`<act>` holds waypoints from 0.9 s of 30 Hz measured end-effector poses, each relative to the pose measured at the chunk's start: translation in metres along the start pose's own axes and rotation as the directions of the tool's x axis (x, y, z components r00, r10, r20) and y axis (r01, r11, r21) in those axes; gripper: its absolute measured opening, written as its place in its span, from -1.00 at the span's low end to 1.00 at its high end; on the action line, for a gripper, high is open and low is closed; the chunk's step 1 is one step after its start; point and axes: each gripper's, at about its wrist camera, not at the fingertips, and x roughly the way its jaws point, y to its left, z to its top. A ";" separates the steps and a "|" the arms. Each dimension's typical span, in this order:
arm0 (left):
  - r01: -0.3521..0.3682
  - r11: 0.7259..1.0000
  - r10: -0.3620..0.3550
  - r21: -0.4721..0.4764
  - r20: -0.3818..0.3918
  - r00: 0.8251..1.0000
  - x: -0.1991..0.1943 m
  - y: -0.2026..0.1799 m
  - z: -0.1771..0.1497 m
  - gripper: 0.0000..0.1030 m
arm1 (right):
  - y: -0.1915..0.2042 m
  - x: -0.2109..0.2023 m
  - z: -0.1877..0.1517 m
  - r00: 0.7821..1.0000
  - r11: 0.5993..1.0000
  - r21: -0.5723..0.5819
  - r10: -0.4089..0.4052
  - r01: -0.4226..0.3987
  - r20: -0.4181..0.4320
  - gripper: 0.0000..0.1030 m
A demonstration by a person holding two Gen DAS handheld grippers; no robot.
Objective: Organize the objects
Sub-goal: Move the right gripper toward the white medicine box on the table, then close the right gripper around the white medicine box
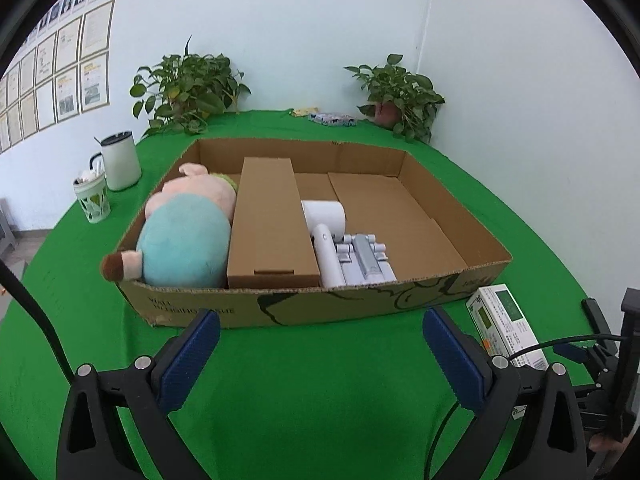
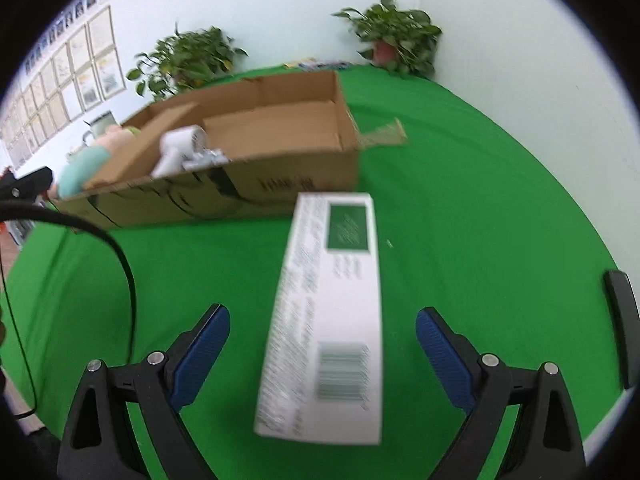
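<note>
An open cardboard tray box point(image 1: 320, 308) point(image 2: 224, 184) stands on the green table. It holds a plush pig point(image 1: 188, 232), a long cardboard box point(image 1: 272, 224), a white hair dryer point(image 1: 326, 228) and a grey plastic part point(image 1: 364, 258). A white and green carton point(image 2: 332, 312) point(image 1: 506, 326) lies flat on the table outside the tray's right front corner. My right gripper point(image 2: 322, 334) is open, its blue pads on either side of the carton without touching it. My left gripper point(image 1: 320, 340) is open and empty just before the tray's front wall.
Two potted plants point(image 1: 188, 92) point(image 1: 400, 96) stand at the back by the wall. A white mug point(image 1: 120, 160) and a patterned cup point(image 1: 93, 200) stand at the left. Small packets point(image 1: 332, 119) lie at the back. A black object point(image 2: 622, 320) lies at the right edge.
</note>
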 end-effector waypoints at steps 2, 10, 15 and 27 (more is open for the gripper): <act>0.024 1.000 -0.024 0.002 -0.034 0.999 0.007 -0.003 -0.008 0.98 | 0.000 0.007 -0.007 1.000 1.000 -0.006 -0.010 0.010 -0.028 0.83; 0.086 0.996 -0.083 0.026 -0.088 0.993 0.014 -0.011 -0.021 0.98 | 0.009 0.025 -0.018 0.994 0.990 -0.120 -0.084 0.076 -0.067 0.19; 0.229 0.970 -0.239 -0.083 -0.147 0.960 0.017 -0.003 -0.019 0.97 | 0.029 -0.004 -0.034 0.990 0.974 -0.182 0.127 -0.136 -0.060 0.29; 0.523 0.748 -0.660 -0.408 -0.377 0.650 0.106 -0.044 -0.025 0.74 | 0.037 -0.034 -0.051 0.991 0.967 -0.220 0.134 -0.130 0.004 0.98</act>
